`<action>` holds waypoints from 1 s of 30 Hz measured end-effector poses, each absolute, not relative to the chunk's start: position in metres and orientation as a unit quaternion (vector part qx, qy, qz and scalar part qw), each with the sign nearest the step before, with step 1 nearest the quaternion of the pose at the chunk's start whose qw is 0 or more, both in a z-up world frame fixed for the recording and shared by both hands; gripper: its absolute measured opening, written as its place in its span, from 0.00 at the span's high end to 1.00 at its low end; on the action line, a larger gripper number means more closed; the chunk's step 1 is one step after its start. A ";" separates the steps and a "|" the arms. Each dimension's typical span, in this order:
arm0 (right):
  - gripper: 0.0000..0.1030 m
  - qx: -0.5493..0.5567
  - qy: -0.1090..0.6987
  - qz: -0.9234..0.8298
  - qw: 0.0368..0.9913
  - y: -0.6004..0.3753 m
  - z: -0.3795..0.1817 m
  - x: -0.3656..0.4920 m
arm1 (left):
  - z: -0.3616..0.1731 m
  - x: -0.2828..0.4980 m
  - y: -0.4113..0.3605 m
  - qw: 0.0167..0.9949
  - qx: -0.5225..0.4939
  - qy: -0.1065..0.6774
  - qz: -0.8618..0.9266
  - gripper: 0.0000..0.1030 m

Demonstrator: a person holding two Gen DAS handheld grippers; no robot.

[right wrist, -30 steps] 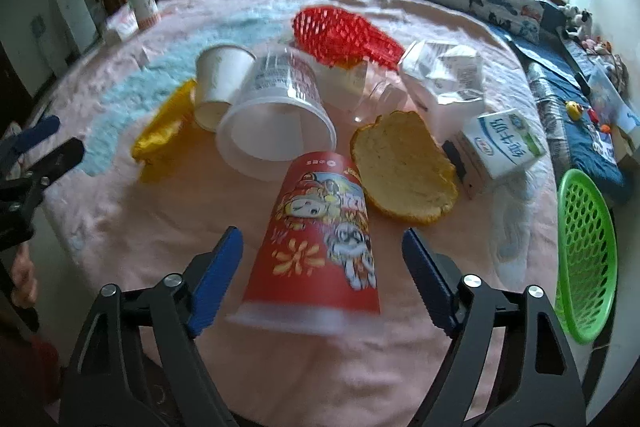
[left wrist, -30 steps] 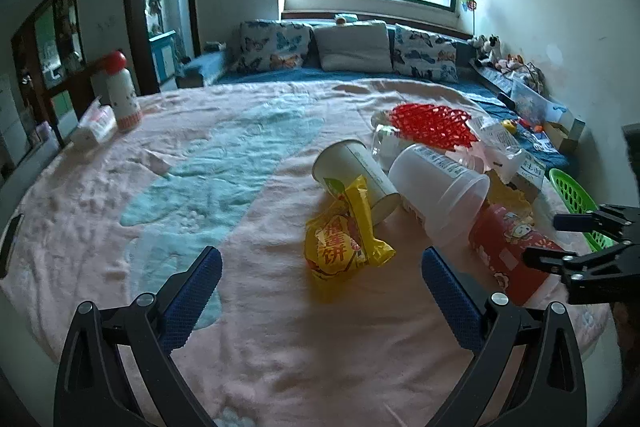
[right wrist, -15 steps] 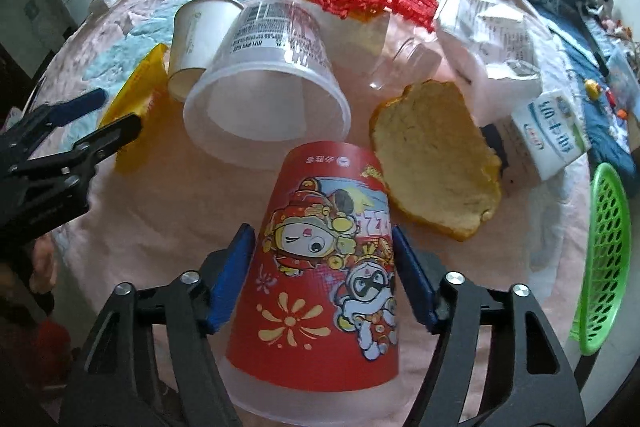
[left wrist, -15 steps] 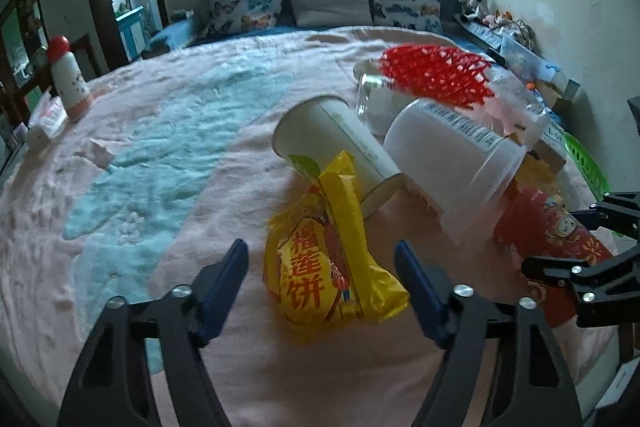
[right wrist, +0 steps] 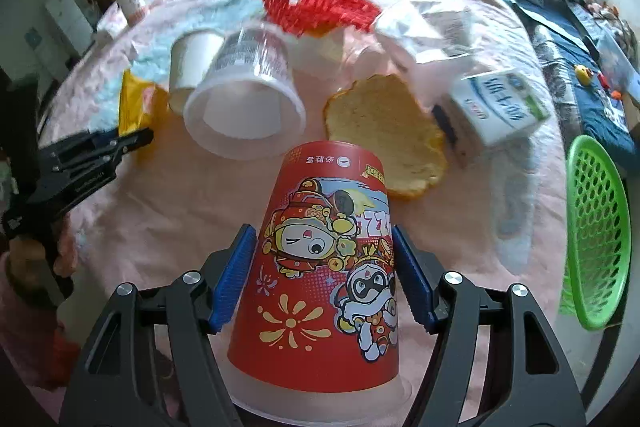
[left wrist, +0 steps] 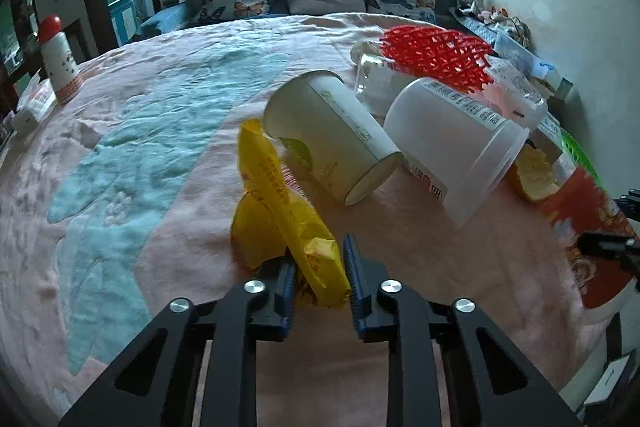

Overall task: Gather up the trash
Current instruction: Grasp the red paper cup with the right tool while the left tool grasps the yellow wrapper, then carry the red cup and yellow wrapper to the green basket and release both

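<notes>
My left gripper (left wrist: 320, 277) is shut on the near end of a yellow snack wrapper (left wrist: 280, 203), which lies on the pink blanket (left wrist: 140, 147). My right gripper (right wrist: 324, 281) is shut on a red cartoon paper cup (right wrist: 324, 267), its blue pads against both sides. The cup also shows at the right edge of the left wrist view (left wrist: 584, 239). Behind lie a white paper cup (left wrist: 332, 135), a clear plastic tub (left wrist: 456, 143), a red foam net (right wrist: 320, 5), an orange peel (right wrist: 384, 135) and a milk carton (right wrist: 500, 107).
A green basket (right wrist: 596, 227) sits off the blanket's right edge. A white bottle with a red cap (left wrist: 58, 63) stands at the far left. Pillows and a sofa line the far side under the window. Crumpled clear plastic wrap (right wrist: 432, 27) lies beside the net.
Both grippers moved forward and closed: the left onto the yellow wrapper, the right onto the red cup.
</notes>
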State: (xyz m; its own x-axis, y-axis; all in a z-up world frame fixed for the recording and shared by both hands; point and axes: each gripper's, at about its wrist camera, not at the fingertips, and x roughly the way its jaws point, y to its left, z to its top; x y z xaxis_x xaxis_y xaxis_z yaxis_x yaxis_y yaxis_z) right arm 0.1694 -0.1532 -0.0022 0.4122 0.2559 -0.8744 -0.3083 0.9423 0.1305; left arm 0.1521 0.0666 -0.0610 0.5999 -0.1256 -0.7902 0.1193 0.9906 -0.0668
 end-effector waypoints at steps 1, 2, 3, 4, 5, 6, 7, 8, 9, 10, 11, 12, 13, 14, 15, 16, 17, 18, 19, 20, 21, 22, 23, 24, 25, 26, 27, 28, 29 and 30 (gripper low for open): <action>0.34 -0.022 0.507 0.166 0.846 -0.155 0.002 0.167 | -0.060 0.149 0.069 0.895 -0.007 0.441 -0.067 0.83; 0.34 -0.017 0.495 0.162 0.853 -0.160 0.006 0.162 | -0.057 0.146 0.073 0.896 -0.013 0.440 -0.065 0.84; 0.34 -0.010 0.487 0.160 0.858 -0.163 0.009 0.158 | -0.056 0.144 0.076 0.896 -0.015 0.439 -0.063 0.84; 0.34 0.004 0.477 0.160 0.864 -0.168 0.013 0.154 | -0.054 0.140 0.079 0.897 -0.019 0.437 -0.059 0.84; 0.34 0.012 0.471 0.161 0.867 -0.171 0.015 0.151 | -0.053 0.137 0.082 0.898 -0.023 0.436 -0.058 0.85; 0.34 0.021 0.463 0.160 0.871 -0.173 0.018 0.149 | -0.050 0.133 0.086 0.897 -0.033 0.436 -0.059 0.85; 0.34 0.032 0.451 0.157 0.878 -0.175 0.021 0.144 | -0.049 0.131 0.088 0.898 -0.037 0.435 -0.059 0.85; 0.34 0.038 0.444 0.156 0.881 -0.176 0.022 0.144 | -0.047 0.128 0.090 0.898 -0.041 0.435 -0.059 0.85; 0.34 0.045 0.436 0.155 0.885 -0.177 0.024 0.141 | -0.044 0.124 0.092 0.898 -0.044 0.433 -0.061 0.85; 0.34 0.048 0.428 0.153 0.889 -0.175 0.025 0.138 | -0.041 0.120 0.093 0.899 -0.045 0.431 -0.061 0.85; 0.34 0.050 0.416 0.152 0.895 -0.173 0.026 0.134 | -0.038 0.117 0.094 0.899 -0.048 0.430 -0.062 0.85; 0.34 0.051 0.411 0.153 0.897 -0.171 0.026 0.133 | -0.036 0.114 0.094 0.899 -0.050 0.430 -0.063 0.85; 0.34 0.054 0.407 0.156 0.898 -0.170 0.027 0.131 | -0.033 0.111 0.095 0.899 -0.053 0.430 -0.065 0.85; 0.34 0.058 0.404 0.160 0.899 -0.169 0.026 0.130 | -0.031 0.110 0.095 0.898 -0.056 0.431 -0.067 0.86; 0.34 0.059 0.403 0.162 0.899 -0.169 0.026 0.131 | -0.028 0.107 0.094 0.898 -0.058 0.431 -0.070 0.86; 0.34 0.061 0.402 0.164 0.899 -0.170 0.027 0.132 | -0.025 0.105 0.093 0.898 -0.058 0.430 -0.071 0.86; 0.34 0.063 0.399 0.165 0.900 -0.172 0.028 0.131 | -0.021 0.104 0.091 0.899 -0.057 0.428 -0.071 0.86; 0.34 0.065 0.396 0.166 0.901 -0.174 0.030 0.131 | -0.017 0.102 0.089 0.900 -0.058 0.425 -0.073 0.86; 0.34 0.066 0.393 0.166 0.902 -0.178 0.032 0.131 | -0.012 0.100 0.087 0.901 -0.059 0.422 -0.077 0.86; 0.34 0.066 0.388 0.164 0.905 -0.183 0.036 0.131 | -0.009 0.099 0.084 0.902 -0.060 0.420 -0.081 0.86; 0.34 0.066 0.383 0.161 0.907 -0.189 0.040 0.130 | -0.004 0.098 0.080 0.902 -0.061 0.417 -0.088 0.86; 0.34 0.067 0.379 0.158 0.909 -0.195 0.043 0.131 | 0.001 0.096 0.076 0.903 -0.060 0.414 -0.095 0.86; 0.34 0.068 0.376 0.153 0.912 -0.205 0.047 0.131 | 0.007 0.095 0.070 0.905 -0.057 0.409 -0.104 0.86; 0.34 0.069 0.373 0.146 0.913 -0.214 0.050 0.133 | 0.011 0.095 0.065 0.906 -0.055 0.406 -0.110 0.86; 0.34 0.069 0.372 0.136 0.916 -0.227 0.054 0.135 | 0.016 0.096 0.057 0.906 -0.054 0.402 -0.121 0.86; 0.34 0.067 0.371 0.127 0.918 -0.237 0.056 0.137 | 0.020 0.096 0.051 0.906 -0.053 0.400 -0.129 0.86; 0.34 0.065 0.370 0.116 0.920 -0.247 0.058 0.139 | 0.024 0.098 0.042 0.906 -0.050 0.396 -0.141 0.86; 0.34 0.064 0.368 0.104 0.922 -0.258 0.061 0.141 | 0.028 0.100 0.034 0.907 -0.046 0.392 -0.149 0.86; 0.34 0.062 0.367 0.086 0.924 -0.272 0.063 0.145 | 0.032 0.103 0.024 0.906 -0.041 0.388 -0.161 0.86; 0.34 0.060 0.366 0.069 0.926 -0.286 0.064 0.147 | 0.034 0.105 0.017 0.906 -0.040 0.387 -0.170 0.86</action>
State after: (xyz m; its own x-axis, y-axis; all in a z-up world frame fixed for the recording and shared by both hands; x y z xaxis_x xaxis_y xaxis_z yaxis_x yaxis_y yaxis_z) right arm 0.1474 -0.2861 0.0643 0.7224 0.1720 -0.6697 -0.0837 0.9832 0.1623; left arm 0.1046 0.0166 0.0340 0.6433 -0.3393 -0.6863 0.2769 0.9389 -0.2046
